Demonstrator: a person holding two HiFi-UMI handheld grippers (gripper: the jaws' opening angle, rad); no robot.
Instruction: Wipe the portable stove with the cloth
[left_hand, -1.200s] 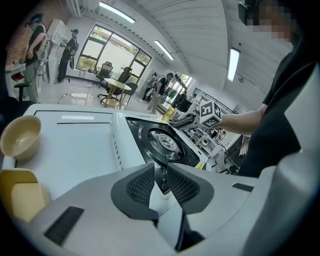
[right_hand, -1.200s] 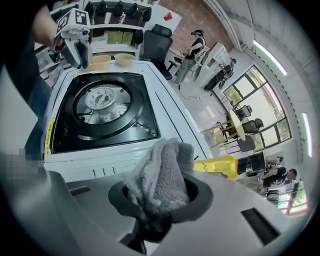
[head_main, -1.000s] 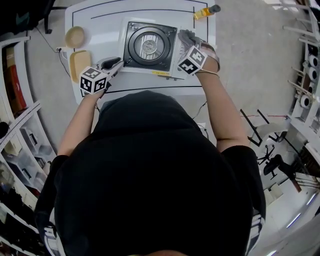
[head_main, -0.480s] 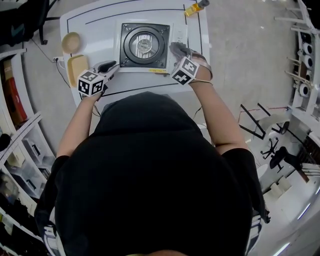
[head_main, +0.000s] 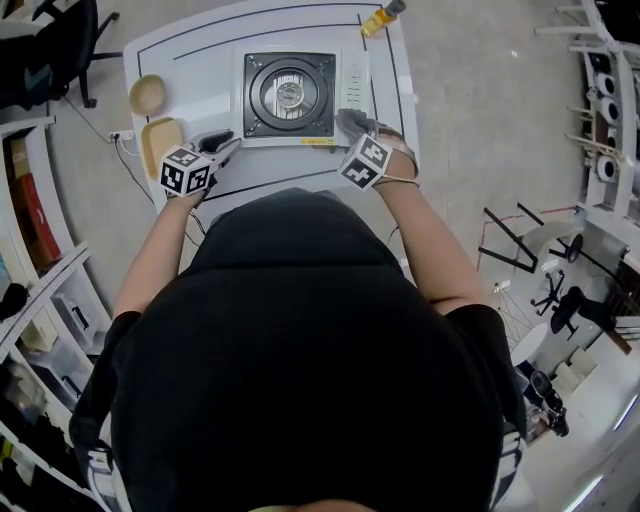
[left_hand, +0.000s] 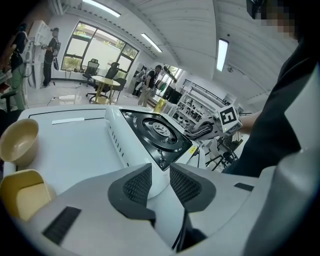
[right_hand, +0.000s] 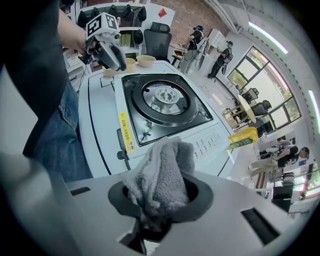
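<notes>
well, the right gripper has its jaws pressed onto a bunched grey cloth, which fills the gap and bulges up and forward out of it. beyond the cloth lies the stove, white with a black square top and a round burner in the middle. from the head view the cloth sits at the stove's front right corner, by the white strip to the right of the black top; whether it touches the stove cannot be told.

the left gripper has its jaws a narrow gap apart, with nothing between them. they point at the stove's near corner, and from the head view this gripper is over the table just beside the stove's front left corner, apart from it.

further out, the stove stands in the middle of the white table. to its left are a round tan bowl and, nearer the person, a tan squarish dish. a yellow bottle lies near the table's far right corner. people stand in the room behind.
</notes>
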